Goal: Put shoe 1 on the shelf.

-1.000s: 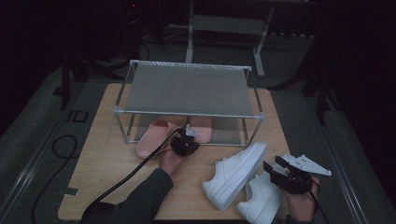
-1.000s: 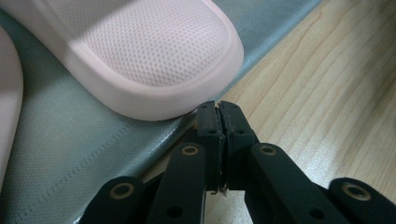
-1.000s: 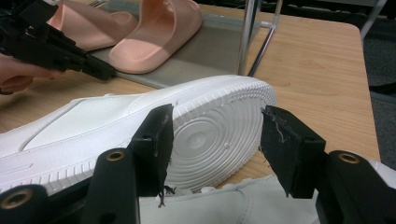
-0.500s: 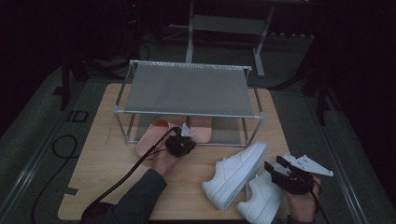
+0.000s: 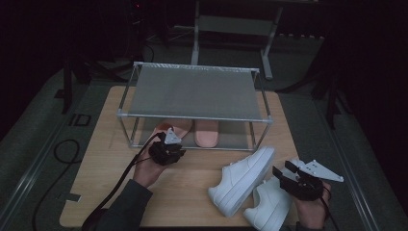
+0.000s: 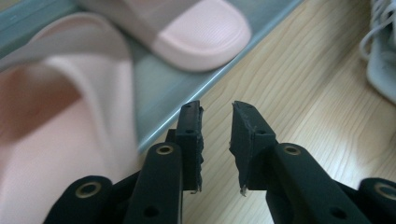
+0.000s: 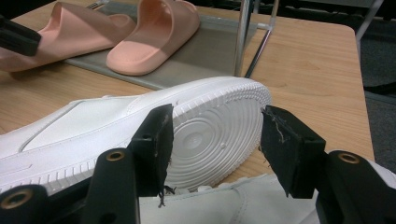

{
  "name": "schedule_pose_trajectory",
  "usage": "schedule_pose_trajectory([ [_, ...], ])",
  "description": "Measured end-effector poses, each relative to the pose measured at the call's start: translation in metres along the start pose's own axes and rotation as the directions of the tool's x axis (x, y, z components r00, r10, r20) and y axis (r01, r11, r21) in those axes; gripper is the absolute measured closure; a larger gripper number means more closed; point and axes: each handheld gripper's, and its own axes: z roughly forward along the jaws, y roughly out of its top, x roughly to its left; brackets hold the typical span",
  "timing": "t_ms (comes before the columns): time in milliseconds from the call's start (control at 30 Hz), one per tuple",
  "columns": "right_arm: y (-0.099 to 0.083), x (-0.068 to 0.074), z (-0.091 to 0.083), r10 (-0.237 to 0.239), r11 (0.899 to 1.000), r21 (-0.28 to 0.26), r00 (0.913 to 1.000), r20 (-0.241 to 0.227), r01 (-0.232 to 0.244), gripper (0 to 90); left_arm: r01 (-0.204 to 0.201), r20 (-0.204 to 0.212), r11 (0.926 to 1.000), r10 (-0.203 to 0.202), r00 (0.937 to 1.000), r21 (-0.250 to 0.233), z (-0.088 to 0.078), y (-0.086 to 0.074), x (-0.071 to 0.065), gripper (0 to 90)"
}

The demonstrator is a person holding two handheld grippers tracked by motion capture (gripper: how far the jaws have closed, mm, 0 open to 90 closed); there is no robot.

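Both grippers low: left gripper (image 5: 167,150) by rack, jaws opening.

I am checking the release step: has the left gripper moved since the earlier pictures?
Yes. In the high view the left gripper has drawn back from the rack toward the person; its jaws have just been opening, with nothing between them.

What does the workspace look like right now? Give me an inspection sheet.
Surface: light wooden table, bare between the items.
Job's things: two pink rubber slides on the lower shelf of the metal-framed rack; left slide angled, its heel over the shelf's front edge. Two white leather sneakers on the table, one tipped on its side.
Clutter: nothing seen.
Grippers: left tool just in front of the left slide, jaws just opened, nothing between them; right tool open, beside the sneakers.
Cables: black cable trails off the table.
Surroundings: dark floor, metal stand behind.
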Motion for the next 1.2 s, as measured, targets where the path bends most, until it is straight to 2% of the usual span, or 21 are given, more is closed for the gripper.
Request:
schedule_pose_trajectory([
  [233,0.0,0.001,0.001,-0.004,1.0,0.003,1.0,-0.001,0.004,43.6,0.063,-0.03,0.9977,-0.062,0.9976,0.028,-0.018,-0.021,0.023,62.4],
  [433,0.0,0.001,0.001,-0.003,1.0,0.006,1.0,-0.002,0.003,43.6,0.102,-0.062,0.9947,-0.101,0.9929,0.013,-0.035,-0.034,0.034,57.0],
  [567,0.0,0.001,0.001,-0.003,1.0,0.004,1.0,-0.001,0.003,43.6,0.144,-0.081,0.9895,-0.143,0.9864,0.007,-0.044,-0.047,0.042,58.0],
  [667,0.0,0.001,0.001,-0.004,1.0,0.004,1.0,-0.001,0.004,43.6,0.159,-0.091,0.9873,-0.158,0.9833,0.007,-0.048,-0.054,0.045,58.1],
  [700,0.0,0.001,0.0,-0.003,1.0,0.002,1.0,-0.001,0.003,43.6,0.173,-0.103,0.9848,-0.171,0.9798,0.011,-0.052,-0.062,0.047,58.1],
  [833,0.0,0.001,0.001,-0.004,1.0,0.005,1.0,-0.001,0.004,43.6,0.203,-0.119,0.9789,-0.2,0.9725,0.016,-0.057,-0.076,0.051,57.0],
  [1000,0.0,0.002,0.001,-0.006,1.0,0.006,1.0,-0.002,0.006,43.6,0.217,-0.138,0.9756,-0.211,0.9677,0.033,-0.064,-0.085,0.056,59.0],
  [1200,0.0,0.001,0.0,-0.003,1.0,0.004,1.0,-0.001,0.003,43.6,0.217,-0.133,0.9744,-0.208,0.9689,0.057,-0.067,-0.094,0.055,58.4],
])
